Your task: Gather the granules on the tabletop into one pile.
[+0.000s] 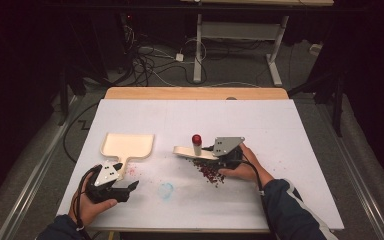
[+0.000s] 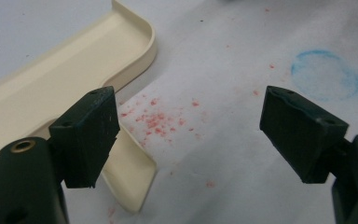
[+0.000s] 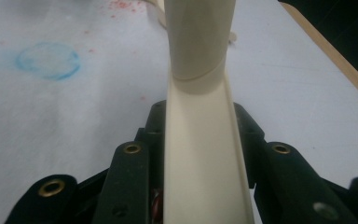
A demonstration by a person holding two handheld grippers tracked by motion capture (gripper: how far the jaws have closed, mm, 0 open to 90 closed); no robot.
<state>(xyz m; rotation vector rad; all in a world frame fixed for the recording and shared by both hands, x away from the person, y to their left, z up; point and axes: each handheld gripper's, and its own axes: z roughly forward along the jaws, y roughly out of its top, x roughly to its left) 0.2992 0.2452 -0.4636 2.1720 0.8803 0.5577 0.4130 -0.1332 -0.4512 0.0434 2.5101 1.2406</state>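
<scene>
A cream dustpan (image 1: 127, 145) lies flat on the white table, its handle pointing toward the person. My left gripper (image 1: 129, 188) rests on the table just below that handle, jaws wide open and holding nothing. In the left gripper view the gripper (image 2: 191, 133) has the dustpan handle (image 2: 133, 179) running under its left jaw. My right gripper (image 1: 216, 155) is shut on the long cream handle (image 1: 192, 152) of a tool that reaches left, with a red-topped cylinder (image 1: 196, 140) rising by it. In the right gripper view the gripper (image 3: 198, 123) has the cream handle (image 3: 200, 154) clamped between both jaws. Dark red crumbs (image 1: 210, 172) lie under the right hand.
Fine red specks (image 2: 156, 121) dot the table beside the dustpan handle. A faint blue ring stain (image 1: 165, 190) marks the sheet between the hands. A wooden strip (image 1: 195, 93) edges the far side of the table. Cables and desk legs stand on the floor beyond.
</scene>
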